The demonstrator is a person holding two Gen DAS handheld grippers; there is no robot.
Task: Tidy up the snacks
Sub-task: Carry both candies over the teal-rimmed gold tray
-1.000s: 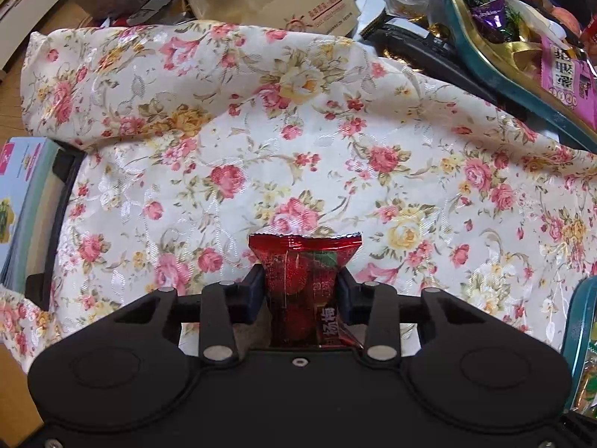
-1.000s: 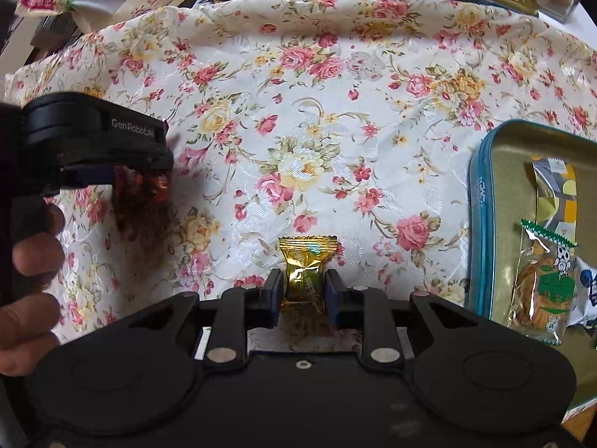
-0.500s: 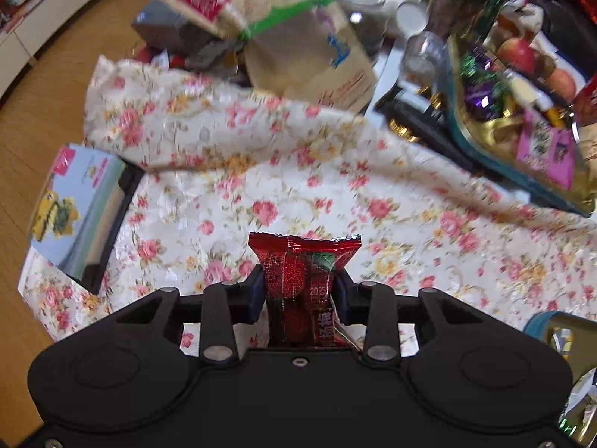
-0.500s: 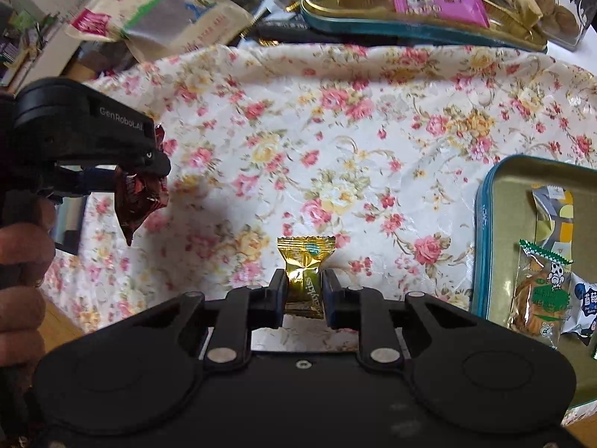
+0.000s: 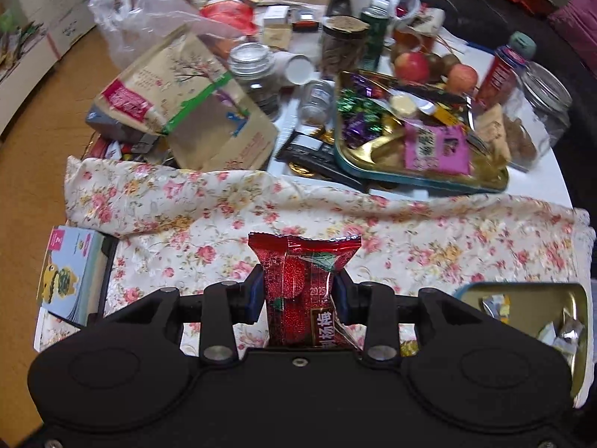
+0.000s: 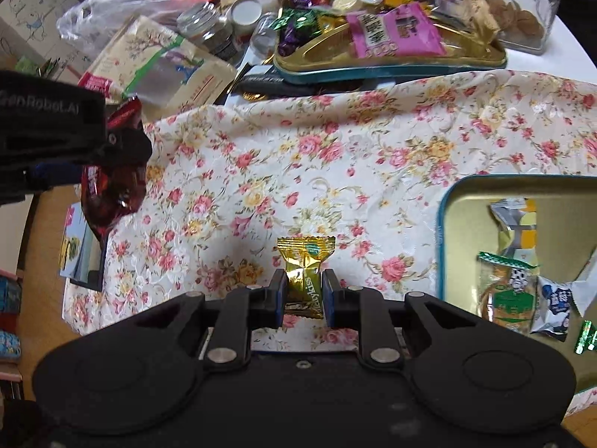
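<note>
— What do you have hold of?

— My left hand-held gripper [image 5: 298,295] is clamped on a red plum snack packet [image 5: 304,291], and my right hand-held gripper [image 6: 303,293] is pinched nearly closed on a small gold candy [image 6: 304,280]. Both hang above the floral cloth [image 6: 335,156] that covers the counter, clear of it.

— What worries you?

— The gold candy is gripped only across its narrow middle, and the foil looks slick; a jolt could let it slide out onto the cloth. The red packet is puffy and sticks up well past the pads, so it could twist in the grip. The two grippers are also close together, and they might knock if both head for the near tin [image 6: 466,201] by the counter's right edge.

— Do the views differ?

— Yes. The right one shows the near tin's contents clearly, a few wrapped snacks, and the left gripper from the side. The left one shows only that tin's corner, but more of the far tray [image 5: 421,179] with candies, apples, jars. Whether the red packet is creased underneath, I can't quite tell.
</note>
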